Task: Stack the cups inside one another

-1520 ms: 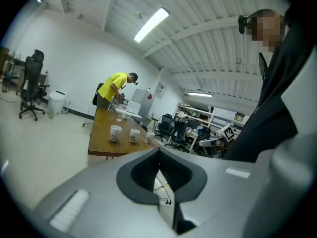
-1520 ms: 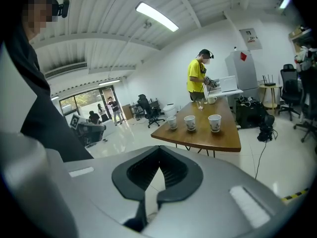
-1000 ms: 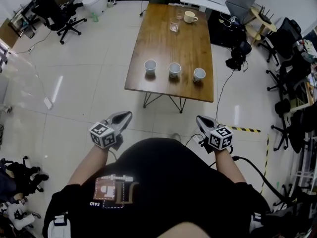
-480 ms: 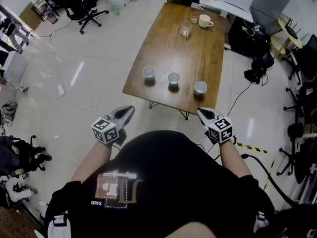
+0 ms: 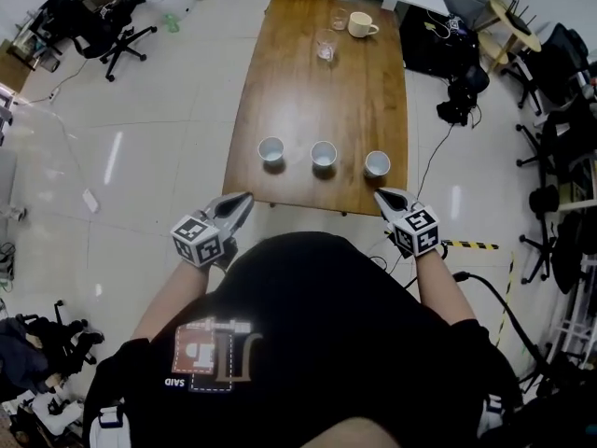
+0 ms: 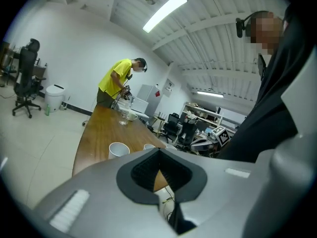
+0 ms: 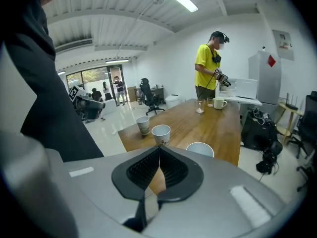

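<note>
Three cups (image 5: 324, 154) stand in a row near the close edge of the tabletop (image 5: 308, 91), well apart from one another, none yet nested. The right cup (image 5: 377, 163) sits just ahead of the right tool (image 5: 382, 195), a little beyond its tip. The middle cup (image 7: 161, 133) lies ahead and to that tool's left. The left cup (image 5: 271, 149) stands ahead of the left tool (image 5: 242, 199) and slightly to its right. Both tools are clenched with nothing between their jaws, and both hang off the tabletop's edge, short of any cup.

The step in hand looks like the approach for a first pick. To do it well, each tool needs its jaws spread before it gets to a rim, since a closed tip would likely knock a light cup over. A sensible grip puts one jaw inside and one outside the wall, close to the rim, with the cup kept upright so that it drops straight into its neighbour. Taking the right cup with the right tool seems the shortest reach, while the left tool could steady the receiving cup. A mug (image 5: 357, 26) and a glass (image 5: 325, 47) far ahead of both tools seem to play no part in the stacking.
</note>
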The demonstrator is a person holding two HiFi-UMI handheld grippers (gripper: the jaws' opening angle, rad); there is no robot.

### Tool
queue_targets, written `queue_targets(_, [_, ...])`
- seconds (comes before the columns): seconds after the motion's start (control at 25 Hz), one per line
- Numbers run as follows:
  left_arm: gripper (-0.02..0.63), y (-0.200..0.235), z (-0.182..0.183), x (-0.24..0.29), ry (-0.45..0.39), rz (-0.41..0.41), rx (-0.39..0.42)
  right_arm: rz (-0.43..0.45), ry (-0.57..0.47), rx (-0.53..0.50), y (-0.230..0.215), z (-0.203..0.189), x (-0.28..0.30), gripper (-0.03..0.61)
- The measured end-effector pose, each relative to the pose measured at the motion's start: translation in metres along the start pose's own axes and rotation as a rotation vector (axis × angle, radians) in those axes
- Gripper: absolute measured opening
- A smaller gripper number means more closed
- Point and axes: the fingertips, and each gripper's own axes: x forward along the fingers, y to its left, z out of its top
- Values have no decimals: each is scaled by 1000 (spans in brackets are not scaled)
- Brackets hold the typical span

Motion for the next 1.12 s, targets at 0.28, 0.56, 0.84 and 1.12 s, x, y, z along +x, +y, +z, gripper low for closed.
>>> queue_targets(0.28, [2, 40, 15, 16, 68, -116, 15, -153, 82, 43, -18, -6, 18, 98])
queue_targets(0.56, [2, 44, 19, 36, 54, -21, -19, -157, 176, -179, -54, -6, 21, 133])
queue_targets(0.84, [2, 30, 13, 40, 57, 46, -35, -111, 344, -446, -63, -32, 54, 115])
queue_targets(1.12, [2, 33, 12, 29, 53, 76, -37, -112, 498, -521, -76, -52, 73, 76])
